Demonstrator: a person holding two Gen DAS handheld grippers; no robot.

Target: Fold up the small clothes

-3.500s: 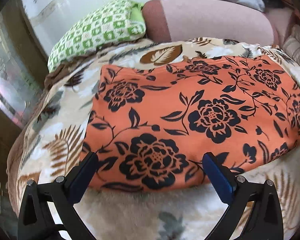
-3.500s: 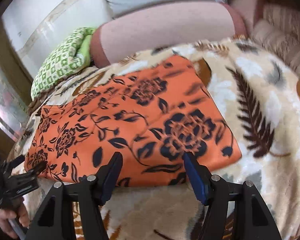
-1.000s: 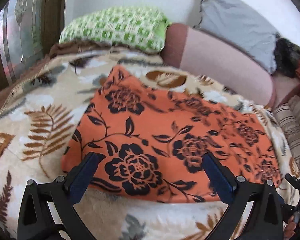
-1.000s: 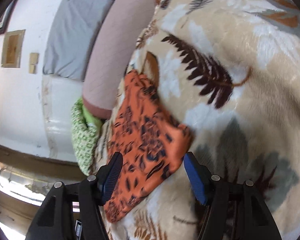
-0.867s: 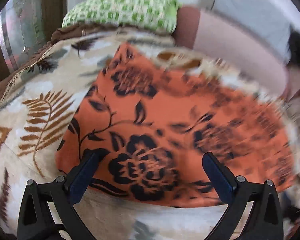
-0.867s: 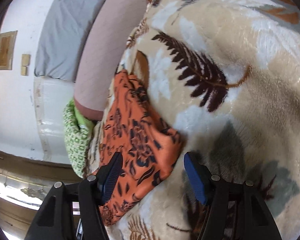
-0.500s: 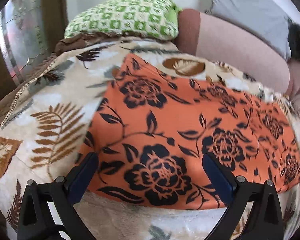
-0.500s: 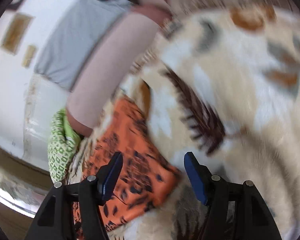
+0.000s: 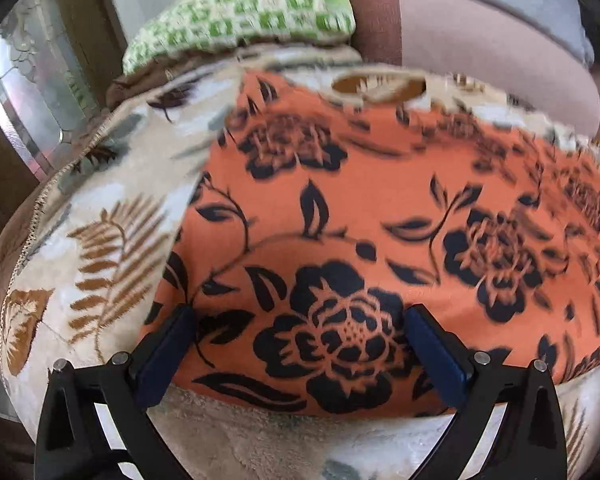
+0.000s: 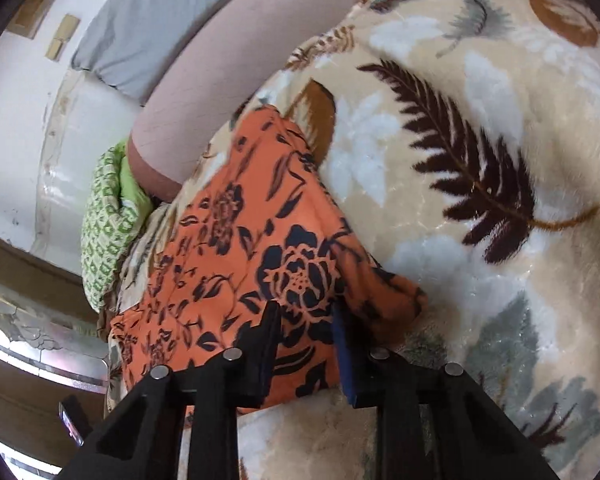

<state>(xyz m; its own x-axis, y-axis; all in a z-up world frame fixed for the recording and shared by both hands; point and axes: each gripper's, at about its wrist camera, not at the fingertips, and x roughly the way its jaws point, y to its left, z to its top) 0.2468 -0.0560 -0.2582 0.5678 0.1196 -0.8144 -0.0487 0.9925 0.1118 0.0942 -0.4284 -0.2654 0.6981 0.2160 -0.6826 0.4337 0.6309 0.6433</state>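
Lying flat on a cream plush blanket printed with brown and grey fern leaves, the folded orange garment with a black flower-and-vine print fills most of the left wrist view, its near folded edge running just above the tool. The left gripper hangs over that near edge with its blue-padded jaws spread wide, one finger near the garment's near left corner and the other further along the edge; the pads flank a large black flower without pinching any cloth. In the right wrist view the same garment lies beside a dark brown fern on the blanket. The right gripper has just been closing, and its jaws now stand narrow with the garment's near right corner between them; the orange cloth bunches up just beyond the right pad, though whether the pads already press on it cannot be told for certain. Beyond the garment, at the far edge of the blanket, sit a green-and-white checked cushion and a long pinkish bolster with a darker brown end, with a grey pillow behind them against a white wall.
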